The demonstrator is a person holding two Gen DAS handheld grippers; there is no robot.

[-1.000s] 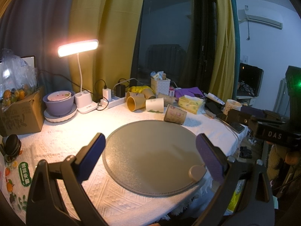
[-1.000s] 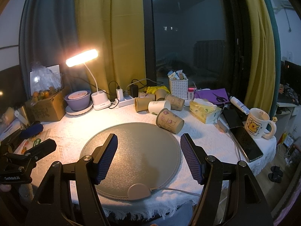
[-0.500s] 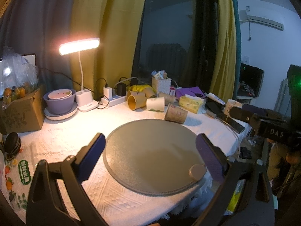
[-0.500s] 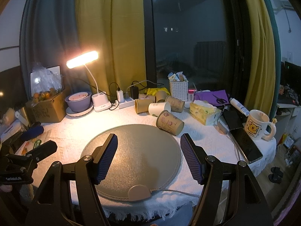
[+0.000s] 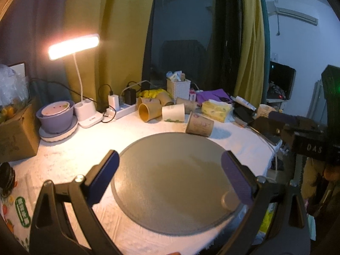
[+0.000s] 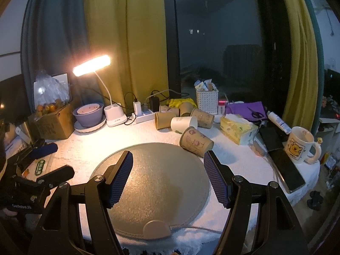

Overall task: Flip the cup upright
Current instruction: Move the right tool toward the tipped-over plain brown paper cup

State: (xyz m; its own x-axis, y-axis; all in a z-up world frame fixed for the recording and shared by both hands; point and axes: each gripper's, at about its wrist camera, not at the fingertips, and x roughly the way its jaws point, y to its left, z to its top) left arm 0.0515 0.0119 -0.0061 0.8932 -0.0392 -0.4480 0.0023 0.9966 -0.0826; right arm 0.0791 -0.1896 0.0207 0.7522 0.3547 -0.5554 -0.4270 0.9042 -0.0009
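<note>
Right hand-held gripper [image 6: 167, 176], still spread, has neared the toppled cup [image 6: 196, 141].

Right hand-held gripper [image 6: 167, 176], jaws spread wide and empty, above a round grey mat [image 6: 157, 182] on the worktop [image 6: 89, 146]. At 1 o'clock of the mat a printed paper cup [image 6: 196, 141] lies on its side, touching the mat's edge. More cups [image 6: 183, 123] lie at 12 o'clock; mug [image 6: 300, 147] at 3 o'clock; lamp [image 6: 91, 65] at 10 o'clock.
</note>
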